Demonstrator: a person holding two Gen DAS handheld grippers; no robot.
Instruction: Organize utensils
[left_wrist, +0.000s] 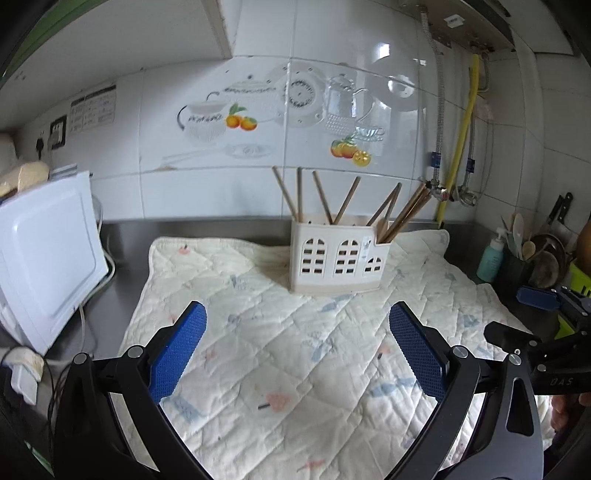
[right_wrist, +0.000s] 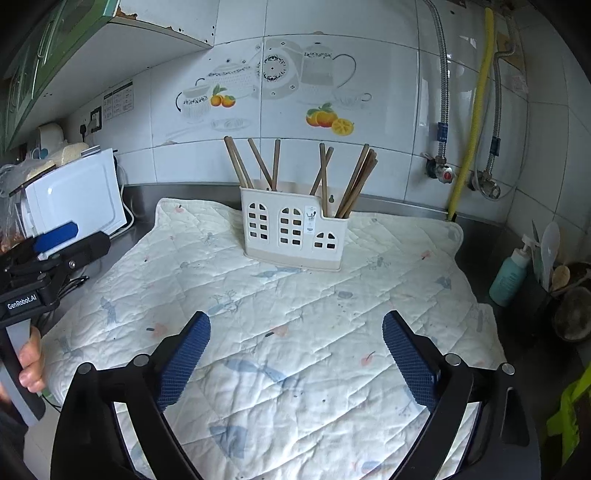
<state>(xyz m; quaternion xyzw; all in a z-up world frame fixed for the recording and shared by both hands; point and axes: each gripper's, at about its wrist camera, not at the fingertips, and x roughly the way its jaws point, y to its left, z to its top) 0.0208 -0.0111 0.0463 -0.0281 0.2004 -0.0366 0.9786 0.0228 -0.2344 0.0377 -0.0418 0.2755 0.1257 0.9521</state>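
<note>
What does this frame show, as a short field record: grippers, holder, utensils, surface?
left gripper: open, empty, above the mat
right gripper: open, empty, above the mat
holder: cream, arched cut-outs, upright on the mat near the wall
chopsticks: wooden, standing in the holder, leaning apart
quilted mat: no loose utensils visible

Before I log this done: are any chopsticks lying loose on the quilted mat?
No, the chopsticks all stand in the holder; the mat is bare.
</note>
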